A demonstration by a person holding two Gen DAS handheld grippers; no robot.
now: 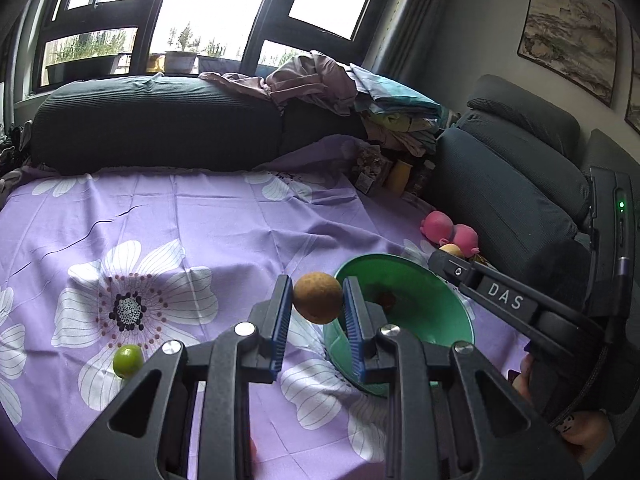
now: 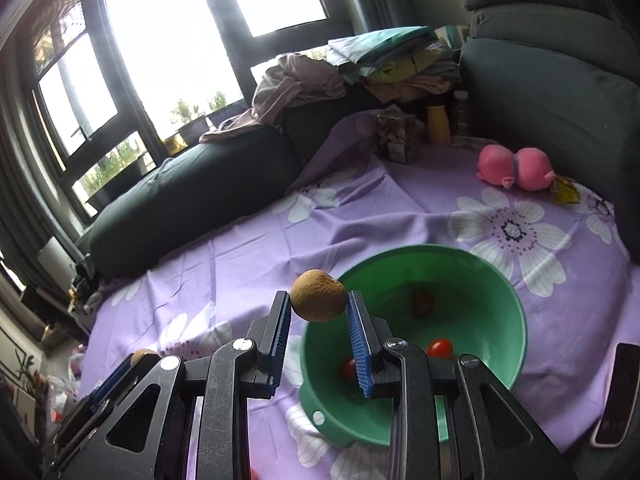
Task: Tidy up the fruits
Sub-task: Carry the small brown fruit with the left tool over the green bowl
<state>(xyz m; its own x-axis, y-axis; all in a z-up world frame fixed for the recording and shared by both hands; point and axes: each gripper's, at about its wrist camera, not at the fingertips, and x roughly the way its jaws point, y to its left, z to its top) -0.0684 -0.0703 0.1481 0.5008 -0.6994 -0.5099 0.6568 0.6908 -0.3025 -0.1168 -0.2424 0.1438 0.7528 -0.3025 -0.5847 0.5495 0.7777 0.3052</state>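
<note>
My left gripper (image 1: 316, 294) is shut on a brown, rough-skinned round fruit (image 1: 318, 300), held above the purple flowered cloth just left of the green bowl (image 1: 432, 320). My right gripper (image 2: 319, 300) is shut on a second brown fruit (image 2: 318, 295), held over the bowl's (image 2: 492, 280) left rim. Three small red tomatoes (image 2: 439, 347) lie inside the bowl. A green lime-like fruit (image 1: 128, 361) rests on the cloth at the left. The right gripper (image 1: 444, 258) also shows beyond the bowl in the left wrist view. The left gripper (image 2: 134, 360) shows at the lower left of the right wrist view.
A pink plush toy (image 2: 516, 168) lies at the far right by the dark sofa cushion (image 2: 560, 100). A phone (image 2: 616, 396) lies right of the bowl. A jar (image 2: 400, 140) and a yellow bottle (image 2: 439, 124) stand at the back, under piled clothes (image 2: 320, 76).
</note>
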